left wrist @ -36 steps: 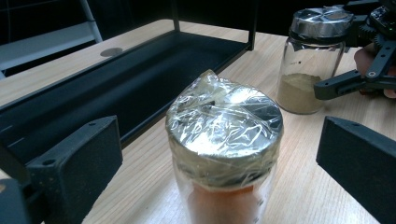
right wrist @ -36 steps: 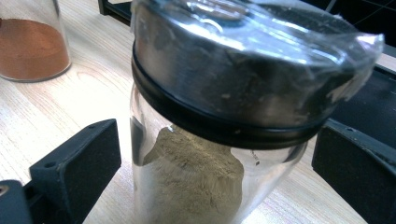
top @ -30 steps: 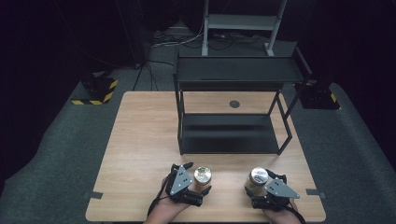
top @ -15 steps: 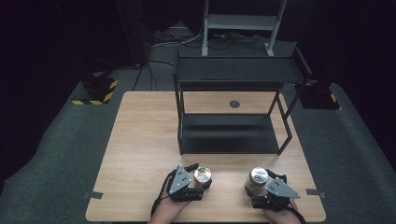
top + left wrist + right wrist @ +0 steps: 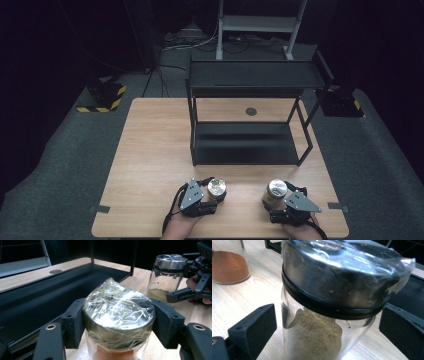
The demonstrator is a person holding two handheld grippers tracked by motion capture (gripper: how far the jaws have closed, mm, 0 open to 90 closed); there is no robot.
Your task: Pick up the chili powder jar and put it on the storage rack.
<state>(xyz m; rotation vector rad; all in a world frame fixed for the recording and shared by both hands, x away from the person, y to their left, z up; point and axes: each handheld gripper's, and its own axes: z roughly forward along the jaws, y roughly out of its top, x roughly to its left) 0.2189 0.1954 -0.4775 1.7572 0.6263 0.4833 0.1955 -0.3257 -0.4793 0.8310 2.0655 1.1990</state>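
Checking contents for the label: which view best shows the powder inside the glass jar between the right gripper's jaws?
The right gripper view: the metal-lidded glass jar of tan powder shows its contents close up. The left gripper view shows it farther off, little powder visible. The high view shows mainly its lid.

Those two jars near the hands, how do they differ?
The left jar holds orange-red powder; the right jar holds pale tan powder. The left gripper has just closed, its fingers pressing the left jar's lid, while the right gripper stands open, its fingers apart from the right jar's glass. Both are clear glass with metal lids under plastic wrap, upright on the table.
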